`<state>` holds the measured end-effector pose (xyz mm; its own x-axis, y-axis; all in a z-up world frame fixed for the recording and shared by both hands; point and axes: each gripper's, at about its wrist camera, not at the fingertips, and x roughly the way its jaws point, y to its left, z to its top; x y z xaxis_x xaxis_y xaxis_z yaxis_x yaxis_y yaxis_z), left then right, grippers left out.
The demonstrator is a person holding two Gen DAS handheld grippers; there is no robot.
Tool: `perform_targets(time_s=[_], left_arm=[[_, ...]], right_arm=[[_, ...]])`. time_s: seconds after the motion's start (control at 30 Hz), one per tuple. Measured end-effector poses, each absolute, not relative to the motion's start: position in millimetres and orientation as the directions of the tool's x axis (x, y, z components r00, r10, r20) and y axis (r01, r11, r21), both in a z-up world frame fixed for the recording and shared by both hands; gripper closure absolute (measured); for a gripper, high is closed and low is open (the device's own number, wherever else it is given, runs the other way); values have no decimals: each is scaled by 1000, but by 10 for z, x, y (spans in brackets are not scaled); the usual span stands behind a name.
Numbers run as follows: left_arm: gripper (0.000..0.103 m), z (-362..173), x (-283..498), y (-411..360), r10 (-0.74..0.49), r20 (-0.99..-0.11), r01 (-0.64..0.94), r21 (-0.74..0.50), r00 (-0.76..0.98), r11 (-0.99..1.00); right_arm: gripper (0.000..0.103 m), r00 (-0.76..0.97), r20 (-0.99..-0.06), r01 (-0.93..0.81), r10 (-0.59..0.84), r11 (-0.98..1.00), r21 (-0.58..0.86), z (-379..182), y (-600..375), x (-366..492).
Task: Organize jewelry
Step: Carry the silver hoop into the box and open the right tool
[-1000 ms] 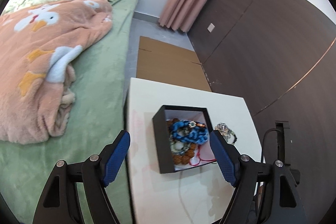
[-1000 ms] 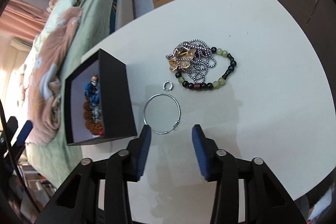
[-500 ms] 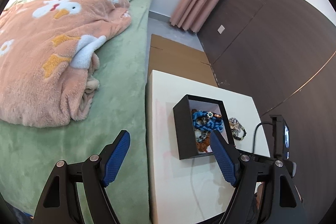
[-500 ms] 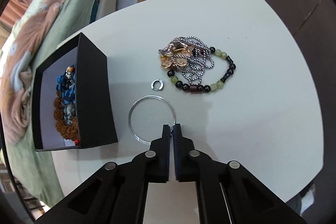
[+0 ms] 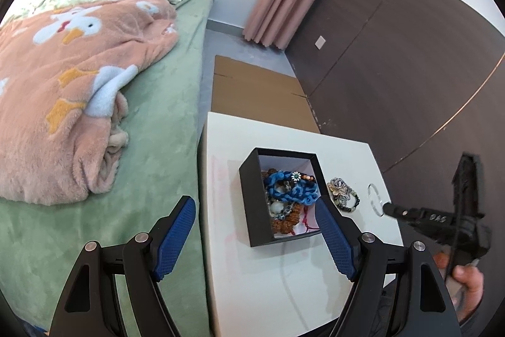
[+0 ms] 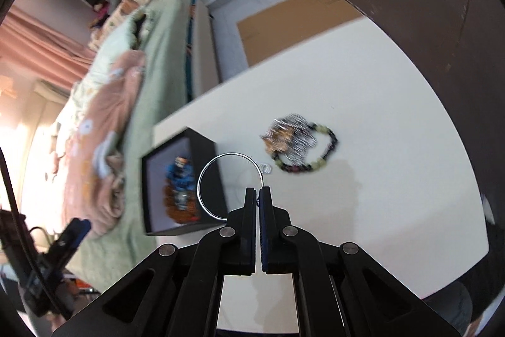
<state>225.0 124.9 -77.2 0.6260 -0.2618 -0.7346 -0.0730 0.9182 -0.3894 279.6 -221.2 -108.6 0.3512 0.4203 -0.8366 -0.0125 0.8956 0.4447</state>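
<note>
A black jewelry box (image 5: 251, 188) (image 6: 208, 153) stands open on the white table (image 5: 284, 273) (image 6: 394, 179), with blue and brown beaded pieces (image 5: 288, 190) inside. My right gripper (image 6: 259, 190) (image 5: 386, 207) is shut on a thin silver hoop (image 6: 202, 176) (image 5: 370, 190) and holds it lifted above the table, beside the box. A heap of chains and a green-black bead bracelet (image 6: 300, 147) (image 5: 342, 195) lies right of the box, with a small silver ring (image 6: 266, 169) near it. My left gripper (image 5: 255, 239) is open and empty, near the front of the box.
A bed with a green sheet (image 5: 151, 128) and a pink blanket (image 5: 63, 78) runs along the table's left side. A dark wall panel (image 5: 410, 68) is on the right. Flat cardboard (image 5: 255, 93) lies on the floor beyond the table.
My right gripper closed on the silver hoop and lifted it off the table toward the box. My left gripper stayed open and drew back a little from the box.
</note>
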Motion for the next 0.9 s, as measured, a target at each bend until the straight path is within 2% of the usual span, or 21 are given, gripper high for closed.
perform_targets(time_s=[0.3,0.33,0.37,0.4,0.43,0.6,0.9], left_arm=[[24,-636,2215,1381,-227,-735,-92,-366,639,926],[24,-612,2202,1406,-222,-734,-95,-363,641,927],[24,-596,2193,1421,-219,-734,-96,-360,643,928],[24,-576,2179,1437,-215,-733,-97,-358,645,929],[24,-563,2167,1445,-212,-732,-97,-356,647,929],[24,-538,2145,1432,-217,-730,-94,-360,648,928],[23,-478,2251,946,-271,-729,-16,-361,628,932]], right_arm=[[100,338,-762,-170,552,832,528,-763,-1605,2895],[97,328,-763,-178,557,829,529,-768,-1525,2915],[89,315,-772,-178,552,833,524,-796,-1465,2936],[65,302,-781,-173,546,837,519,-829,-1431,2941],[48,307,-780,-167,546,837,520,-846,-1430,2930],[46,326,-759,-176,563,825,536,-843,-1563,2811],[46,401,-767,-108,501,857,503,-767,-2218,2612]])
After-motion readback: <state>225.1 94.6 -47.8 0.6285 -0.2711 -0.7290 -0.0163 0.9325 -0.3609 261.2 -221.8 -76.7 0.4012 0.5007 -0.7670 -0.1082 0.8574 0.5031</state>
